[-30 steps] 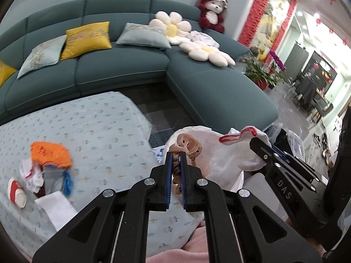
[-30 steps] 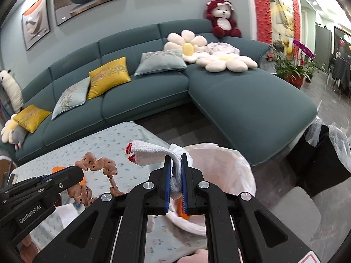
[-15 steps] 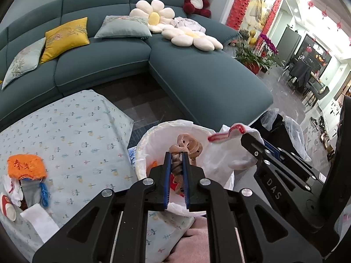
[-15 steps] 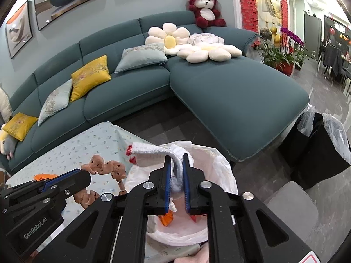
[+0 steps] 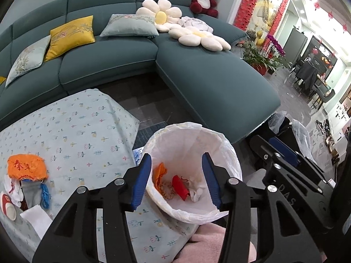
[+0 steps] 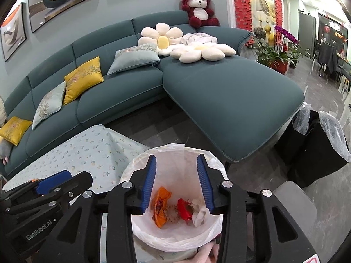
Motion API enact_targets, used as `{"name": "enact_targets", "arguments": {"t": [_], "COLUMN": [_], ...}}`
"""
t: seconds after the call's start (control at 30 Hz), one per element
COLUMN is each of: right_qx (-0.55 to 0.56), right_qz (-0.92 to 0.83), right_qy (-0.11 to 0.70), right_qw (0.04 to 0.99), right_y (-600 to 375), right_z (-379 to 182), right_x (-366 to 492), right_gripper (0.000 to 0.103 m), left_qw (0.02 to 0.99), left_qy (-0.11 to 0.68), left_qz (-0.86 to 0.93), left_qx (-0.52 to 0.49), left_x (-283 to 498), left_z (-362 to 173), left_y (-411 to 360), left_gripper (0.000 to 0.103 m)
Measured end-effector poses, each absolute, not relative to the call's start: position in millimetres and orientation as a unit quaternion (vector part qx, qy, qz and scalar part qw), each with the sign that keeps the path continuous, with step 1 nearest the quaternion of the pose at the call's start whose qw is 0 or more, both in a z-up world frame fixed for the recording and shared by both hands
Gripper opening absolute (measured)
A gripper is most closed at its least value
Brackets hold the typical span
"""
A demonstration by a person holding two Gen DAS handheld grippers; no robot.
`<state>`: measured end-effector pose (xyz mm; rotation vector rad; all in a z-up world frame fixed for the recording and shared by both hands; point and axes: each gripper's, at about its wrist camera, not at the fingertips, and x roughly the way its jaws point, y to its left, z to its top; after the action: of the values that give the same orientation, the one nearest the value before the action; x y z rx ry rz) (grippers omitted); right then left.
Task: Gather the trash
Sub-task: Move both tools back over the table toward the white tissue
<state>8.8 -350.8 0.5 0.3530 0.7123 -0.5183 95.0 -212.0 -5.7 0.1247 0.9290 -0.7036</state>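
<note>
A bin lined with a white bag [image 5: 216, 141] stands by the table's corner; it also shows in the right wrist view [image 6: 169, 151]. Inside lie an orange scrap [image 5: 159, 176], a red piece [image 5: 179, 187], a brown item [image 6: 172, 213] and white cloth [image 6: 198, 212]. My left gripper [image 5: 177, 179] is open and empty above the bin. My right gripper [image 6: 176, 184] is open and empty above the bin too. More trash sits on the table at the left: an orange cloth [image 5: 26, 166], a grey and blue piece [image 5: 33, 192], white paper [image 5: 37, 219].
The table has a light floral cloth [image 5: 76, 135]. A teal corner sofa [image 5: 208, 76] with cushions lies beyond it. Black bins with clear liners [image 6: 318, 144] stand at the right by the sofa's end. Dark tiled floor lies between.
Both grippers have opened over the bin. The brown string of pieces has left the left gripper and the white sock has left the right one; both lie in the bin.
</note>
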Motion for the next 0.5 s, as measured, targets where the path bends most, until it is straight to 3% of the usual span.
{"name": "enact_targets", "arguments": {"t": [0.5], "right_qx": [0.134], "right_qz": [-0.204], "right_qy": [0.346], "right_qw": [0.906], "right_y": [-277.7], "right_z": [17.4], "right_x": [29.2], "right_gripper": [0.050], "left_qw": [0.858], "left_qy": [0.440], "left_qz": [-0.265], "left_qx": [0.008], "left_x": [112.5], "left_z": [2.3], "left_y": [-125.0], "left_gripper": [0.046]}}
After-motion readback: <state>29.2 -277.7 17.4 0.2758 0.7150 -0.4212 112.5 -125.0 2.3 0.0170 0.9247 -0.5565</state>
